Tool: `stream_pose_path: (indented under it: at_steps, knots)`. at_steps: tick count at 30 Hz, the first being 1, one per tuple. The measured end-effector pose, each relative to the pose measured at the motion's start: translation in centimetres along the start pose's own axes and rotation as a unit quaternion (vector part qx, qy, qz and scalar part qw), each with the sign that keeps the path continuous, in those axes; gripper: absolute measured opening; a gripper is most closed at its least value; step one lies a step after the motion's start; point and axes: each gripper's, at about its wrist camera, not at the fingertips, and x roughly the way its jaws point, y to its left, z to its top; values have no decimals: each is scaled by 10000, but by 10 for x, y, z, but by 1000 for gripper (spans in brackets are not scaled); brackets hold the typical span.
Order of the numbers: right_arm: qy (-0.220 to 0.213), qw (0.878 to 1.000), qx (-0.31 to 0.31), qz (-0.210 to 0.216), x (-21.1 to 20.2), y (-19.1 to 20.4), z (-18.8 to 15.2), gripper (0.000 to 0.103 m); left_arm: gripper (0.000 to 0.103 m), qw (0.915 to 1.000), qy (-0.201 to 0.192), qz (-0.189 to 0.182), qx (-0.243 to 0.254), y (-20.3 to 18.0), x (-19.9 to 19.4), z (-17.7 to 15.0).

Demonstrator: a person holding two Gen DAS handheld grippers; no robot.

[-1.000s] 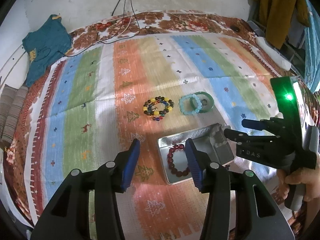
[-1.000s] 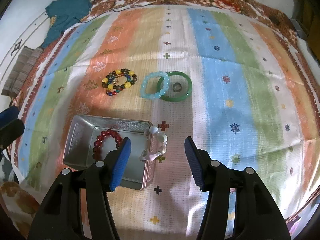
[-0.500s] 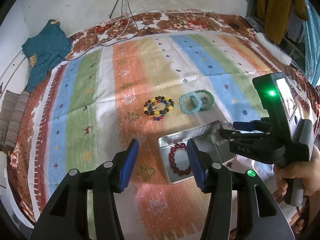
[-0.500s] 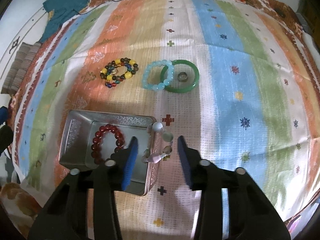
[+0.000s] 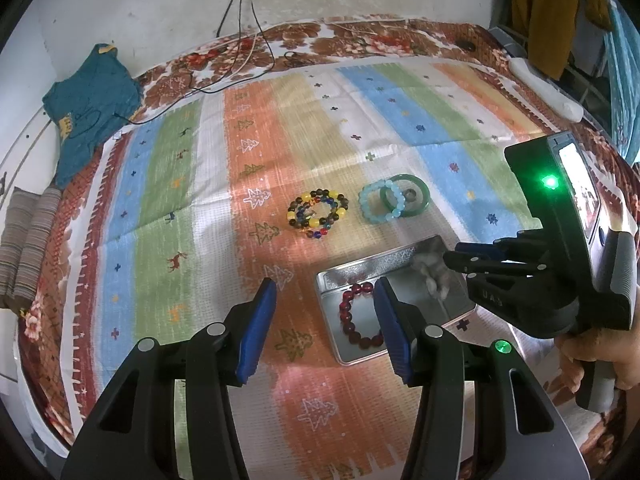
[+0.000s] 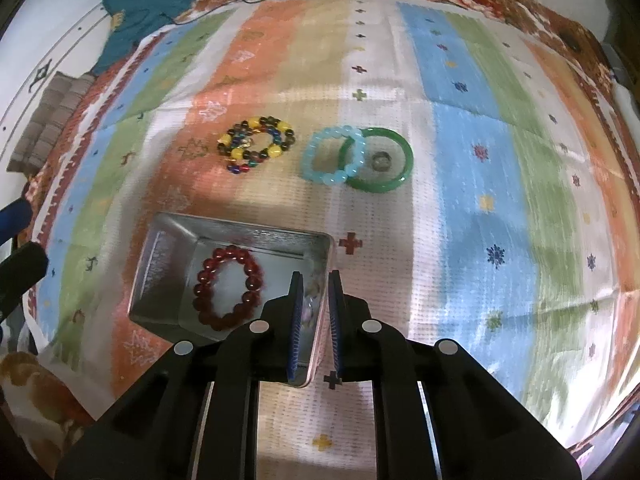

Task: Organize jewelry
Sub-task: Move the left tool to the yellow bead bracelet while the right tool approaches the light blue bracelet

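A silver tin lies on the striped cloth with a dark red bead bracelet inside. My right gripper is shut on a pale white bead bracelet at the tin's right wall, beads hanging inside the rim. My left gripper is open and empty, hovering over the tin's left edge. A multicolour bead bracelet, a light blue bead bracelet, a green bangle and a small ring inside it lie beyond the tin.
A teal garment and black cables lie at the bed's far left. Folded grey cloth sits at the left edge. A white object lies at the far right edge.
My right gripper has closed from wide open onto the pale bracelet on the tin's right wall and moved closer to it. My left gripper has stayed open and nearly still.
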Motion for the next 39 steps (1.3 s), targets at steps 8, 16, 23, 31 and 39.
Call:
stream_pose_path:
  at_steps: [8,16,23,31,39]
  knots:
    - [-52,10000,60,-45,-3,-1,2,14,51,10000,18,23,-15,1,1,-1]
    - [-218,9996,86,-132,-7,-5,8,40,55,9998,112,132,-109,13,9,1]
    - [-348,9992,118,-170,-8,-9,20,51,59,9989,119,217,-399,27,24,19]
    - [-272,9991,264,-176,7,-16,42,54,59,9971,373,401,-529,38,58,38]
    - [-177,9992,286,-232,23,-20,59,54,59,9954,598,407,-634,43,86,54]
